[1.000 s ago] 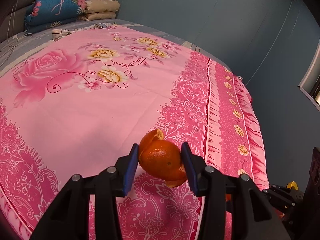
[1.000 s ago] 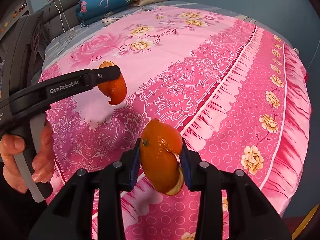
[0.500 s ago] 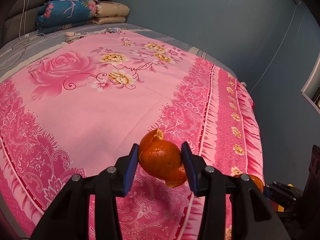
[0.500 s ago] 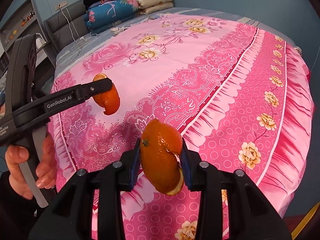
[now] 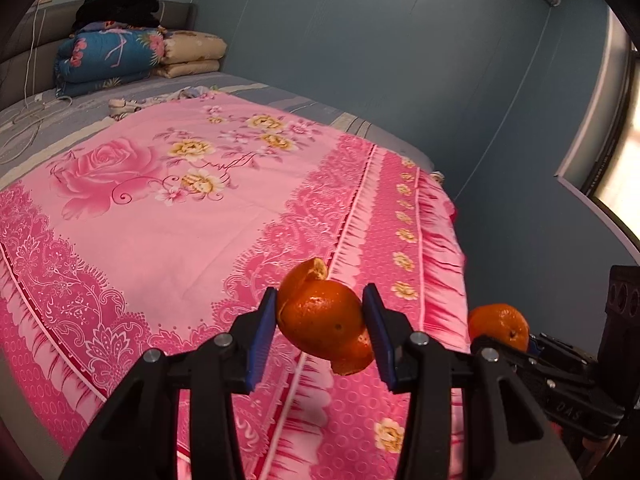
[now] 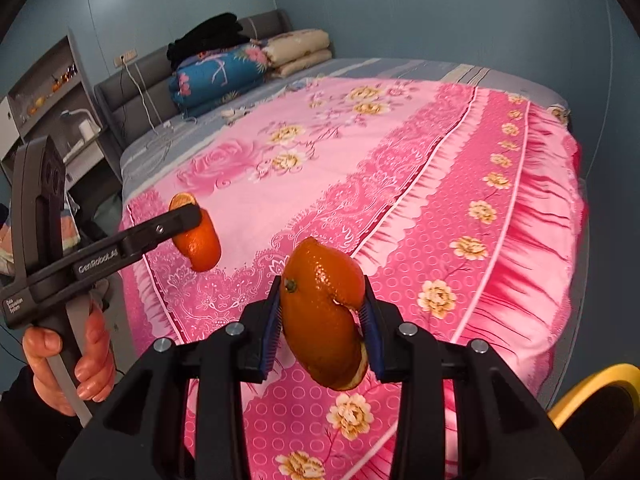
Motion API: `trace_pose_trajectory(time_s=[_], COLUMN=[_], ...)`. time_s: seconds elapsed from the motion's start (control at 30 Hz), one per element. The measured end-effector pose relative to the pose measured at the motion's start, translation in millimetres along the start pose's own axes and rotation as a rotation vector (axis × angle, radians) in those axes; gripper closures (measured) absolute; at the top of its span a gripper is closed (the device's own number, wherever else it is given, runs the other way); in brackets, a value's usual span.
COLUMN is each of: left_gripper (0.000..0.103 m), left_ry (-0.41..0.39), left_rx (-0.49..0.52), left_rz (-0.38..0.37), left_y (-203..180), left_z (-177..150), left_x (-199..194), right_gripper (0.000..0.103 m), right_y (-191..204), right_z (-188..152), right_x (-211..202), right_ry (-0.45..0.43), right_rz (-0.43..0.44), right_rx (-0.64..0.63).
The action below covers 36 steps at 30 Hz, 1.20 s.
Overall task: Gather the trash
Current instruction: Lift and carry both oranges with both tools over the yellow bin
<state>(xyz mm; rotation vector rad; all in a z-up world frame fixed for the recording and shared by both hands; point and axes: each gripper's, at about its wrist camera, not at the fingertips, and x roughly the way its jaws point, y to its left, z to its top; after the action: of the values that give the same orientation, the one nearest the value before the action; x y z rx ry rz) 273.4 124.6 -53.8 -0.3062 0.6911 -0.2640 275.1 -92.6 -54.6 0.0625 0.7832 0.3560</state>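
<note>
Above the pink bed (image 5: 168,240), the left gripper (image 5: 320,326) and right gripper (image 6: 322,316) each pinch an orange peel (image 5: 326,330) between their fingers; holding that squeeze should carry both safely to a bin.

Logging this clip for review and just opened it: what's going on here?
A person is clearing orange peel off a bed with a handheld gripper in each hand. The left gripper is shut on one piece of orange peel, the right gripper on another piece. Both are held in the air above the pink floral bedspread. A yellow-rimmed container shows at the lower right.
</note>
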Motion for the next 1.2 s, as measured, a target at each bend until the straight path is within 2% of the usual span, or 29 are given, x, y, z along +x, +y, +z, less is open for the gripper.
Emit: trace_pose_trajectory(time_s=[0.4,0.63,0.93,1.2], left_gripper=[0.062,0.062,0.062,0.062], left_ry=[-0.081,-0.112,-0.126,-0.133], left_rx=[0.094,0.145,0.228,0.299], left_rz=[-0.064,-0.124,-0.181,-0.232], left_y=[-79,-122,-176,-219], left_z=[-16,-24,-42,-52], left_x=[-71,-99,-112,-113], right_gripper=[0.069,0.069,0.069,0.069], right_y=[-27,-45,-78,-110], right_z=[-24,-38,-58,-74], right_x=[-113,-169,-226,-258], right_ry=[-0.136,-0.221,-0.290,-0.349], right_rz=[-0.018,-0.045,-0.119,-0.149], right_rx=[0.062,0.101,0.169,0.226])
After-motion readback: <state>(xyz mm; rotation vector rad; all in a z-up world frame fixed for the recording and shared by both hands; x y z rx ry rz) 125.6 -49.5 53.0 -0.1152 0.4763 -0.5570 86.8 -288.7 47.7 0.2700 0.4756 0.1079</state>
